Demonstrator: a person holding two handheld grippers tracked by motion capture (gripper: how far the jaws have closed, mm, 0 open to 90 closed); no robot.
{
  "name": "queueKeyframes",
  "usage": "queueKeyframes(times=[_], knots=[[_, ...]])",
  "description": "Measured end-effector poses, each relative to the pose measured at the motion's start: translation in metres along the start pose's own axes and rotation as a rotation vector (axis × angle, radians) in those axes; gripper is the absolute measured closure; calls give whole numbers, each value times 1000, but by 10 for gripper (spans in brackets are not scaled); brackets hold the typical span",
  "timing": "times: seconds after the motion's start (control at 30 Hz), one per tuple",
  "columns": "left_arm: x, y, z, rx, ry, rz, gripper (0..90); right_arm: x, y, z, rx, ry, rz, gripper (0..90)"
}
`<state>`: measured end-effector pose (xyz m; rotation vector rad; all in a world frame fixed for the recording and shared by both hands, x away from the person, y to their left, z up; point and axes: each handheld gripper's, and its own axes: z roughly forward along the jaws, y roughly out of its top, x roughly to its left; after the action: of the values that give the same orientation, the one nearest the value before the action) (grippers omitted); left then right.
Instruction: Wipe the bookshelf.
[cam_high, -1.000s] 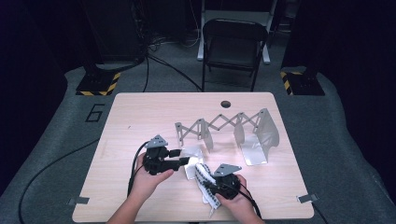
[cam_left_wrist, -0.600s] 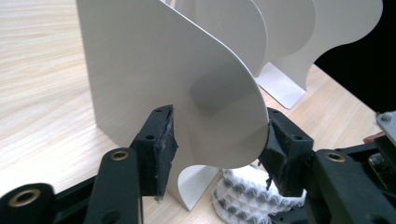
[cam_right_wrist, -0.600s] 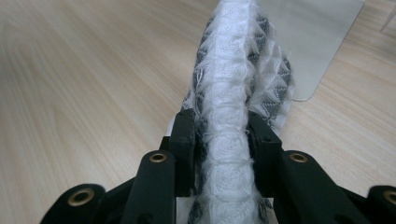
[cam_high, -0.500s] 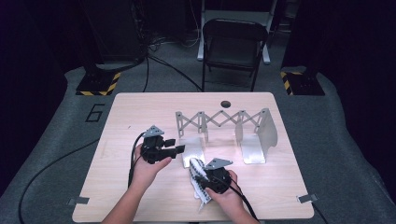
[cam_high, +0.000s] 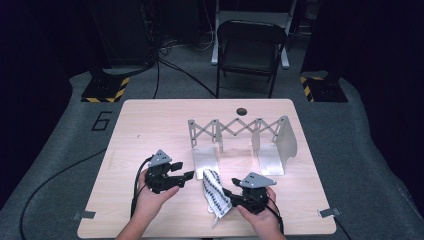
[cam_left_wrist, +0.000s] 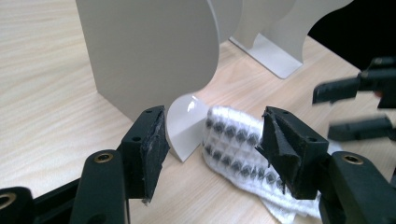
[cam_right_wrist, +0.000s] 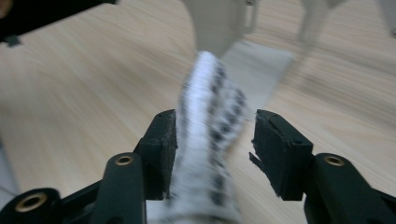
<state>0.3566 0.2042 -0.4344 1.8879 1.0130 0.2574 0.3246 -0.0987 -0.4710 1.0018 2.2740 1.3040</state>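
Near edge of the wooden table (cam_high: 150, 120), both hands in from below. Left gripper (cam_high: 184, 176) lies roughly level, jaws pointing toward the middle of the table; they have just been opening and stand wide, nothing between the pads. In the left gripper view the white cloth with dark spots (cam_left_wrist: 243, 149) lies on the tabletop beyond the jaws, one end just beside the curved foot of the white metal rack (cam_left_wrist: 154, 51); whether cloth and foot touch I cannot tell. Right gripper (cam_high: 231, 194) sits at the cloth's (cam_high: 214, 189) right side in the high view. Its jaws opened over the past second and are now part-open. In the right gripper view the cloth (cam_right_wrist: 210, 140) runs up between the jaws, lying against the left pad, with a clear gap to the right pad; no pinch visible, picture blurred. The rack (cam_high: 240, 137), an accordion lattice joining upright plates, stands past the cloth toward the far side. A black folding chair (cam_high: 250, 52) stands beyond the table.
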Motion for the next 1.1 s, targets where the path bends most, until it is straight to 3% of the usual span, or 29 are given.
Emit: queueKeyframes(times=[0.03,0.1,0.13,0.2,0.27,0.43,0.47,0.53,0.6,0.7,0.73,0.83,0.87,1.0,1.1], knots=[[1,-2,1,3,1,1,400,-5,-4,0,16,-36,-10,544],[1,-4,2,4,-5,-4,400,-10,-8,1,39,-52,-1,564],[0,-9,5,9,-10,-5,400,-15,-16,7,97,-15,33,589],[0,-10,6,14,-11,10,400,-12,-22,12,132,8,25,595],[-2,-14,11,33,-21,15,387,-5,-24,18,164,61,7,593],[-8,-19,19,53,-43,-2,312,17,-26,33,176,136,-44,596],[-9,-20,21,57,-45,15,309,21,-25,36,174,145,-51,599],[-14,-23,24,63,-50,2,303,28,-24,41,184,162,-47,599],[-17,-26,27,75,-52,18,301,35,-22,49,173,185,-35,596],[-20,-31,31,97,-34,32,301,41,-19,54,173,220,-49,582],[-21,-33,32,101,-29,29,301,41,-17,52,166,212,-64,577],[-24,-38,33,95,-11,20,301,36,-14,43,138,203,-60,570],[-27,-42,35,89,-7,18,301,24,-11,32,92,183,-55,566],[-38,-49,43,106,16,21,285,3,-7,16,42,140,4,546],[-44,-53,50,123,44,48,268,-6,-8,13,29,111,41,538]])
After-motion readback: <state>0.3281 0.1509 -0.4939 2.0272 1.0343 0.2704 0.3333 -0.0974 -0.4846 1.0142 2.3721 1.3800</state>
